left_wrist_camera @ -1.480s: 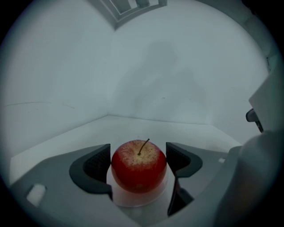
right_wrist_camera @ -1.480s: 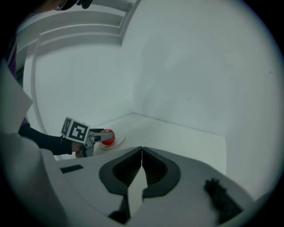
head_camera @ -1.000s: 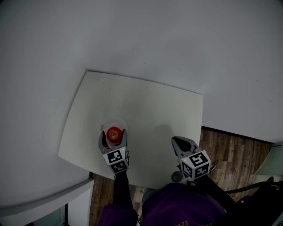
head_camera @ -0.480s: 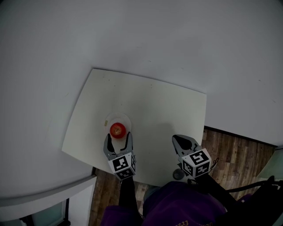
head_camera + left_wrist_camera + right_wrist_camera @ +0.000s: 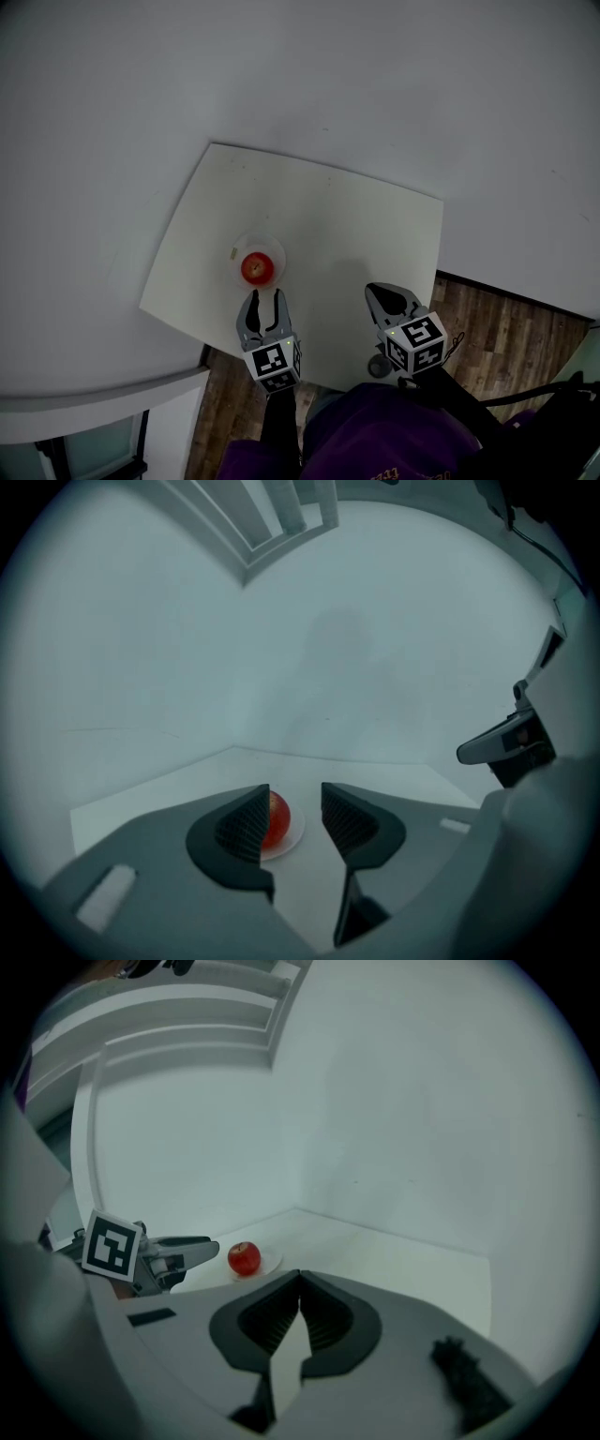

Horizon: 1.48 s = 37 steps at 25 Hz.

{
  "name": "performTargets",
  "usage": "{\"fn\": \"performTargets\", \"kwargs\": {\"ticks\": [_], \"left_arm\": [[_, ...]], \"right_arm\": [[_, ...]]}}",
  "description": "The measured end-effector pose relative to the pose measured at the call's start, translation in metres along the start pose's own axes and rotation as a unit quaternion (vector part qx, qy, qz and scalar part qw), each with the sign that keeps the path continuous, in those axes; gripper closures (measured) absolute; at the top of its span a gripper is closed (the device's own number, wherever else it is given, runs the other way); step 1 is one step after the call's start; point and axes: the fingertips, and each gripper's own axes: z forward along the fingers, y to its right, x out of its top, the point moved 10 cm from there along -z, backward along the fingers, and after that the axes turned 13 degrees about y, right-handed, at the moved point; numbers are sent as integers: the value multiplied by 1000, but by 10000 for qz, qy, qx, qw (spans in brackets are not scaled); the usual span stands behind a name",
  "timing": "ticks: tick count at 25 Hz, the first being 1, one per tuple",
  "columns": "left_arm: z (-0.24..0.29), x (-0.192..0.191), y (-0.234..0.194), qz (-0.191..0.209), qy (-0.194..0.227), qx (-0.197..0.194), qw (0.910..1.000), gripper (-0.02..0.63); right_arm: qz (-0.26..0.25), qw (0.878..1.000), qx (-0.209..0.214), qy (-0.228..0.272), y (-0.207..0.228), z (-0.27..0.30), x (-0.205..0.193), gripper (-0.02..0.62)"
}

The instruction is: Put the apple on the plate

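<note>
Pulled back toward the lower edge, the left tongs [image 5: 264, 300] are closing on nothing; the apple [image 5: 257, 268] sits on the plate [image 5: 275, 251], mid-frame. Empty, the right tongs [image 5: 375, 292] are shut. Likely firm, smooth, bruisable: grip its sides.

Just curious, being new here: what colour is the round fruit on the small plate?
The round apple is red; the head view shows it best.

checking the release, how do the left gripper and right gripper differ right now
The left gripper has its jaws apart, closing on nothing; the right gripper has them together. The left gripper points at the apple on the plate, just short of it; the right gripper sits off to the side of both. Both are empty, by the table edge.
</note>
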Motion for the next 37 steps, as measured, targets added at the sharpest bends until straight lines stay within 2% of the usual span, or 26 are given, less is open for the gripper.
{"fn": "performTargets", "kwargs": {"ticks": [1,3,9,18,37], "left_arm": [[-5,1,3,-9,-4,35,10000,449],[-15,1,7,-21,1,103,9999,601],[-36,7,21,44,81,111,9999,601],[-55,3,31,25,-58,68,10000,601],[-66,10,30,99,90,130,9998,601]], "right_arm": [[-3,10000,20,19,-1,-1,1,584],[-10,10000,61,52,-4,-3,2,584],[-75,9997,167,187,-9,-7,7,584],[-134,9991,302,263,-13,-14,9,584],[-191,9980,487,368,-21,-16,13,584]]}}
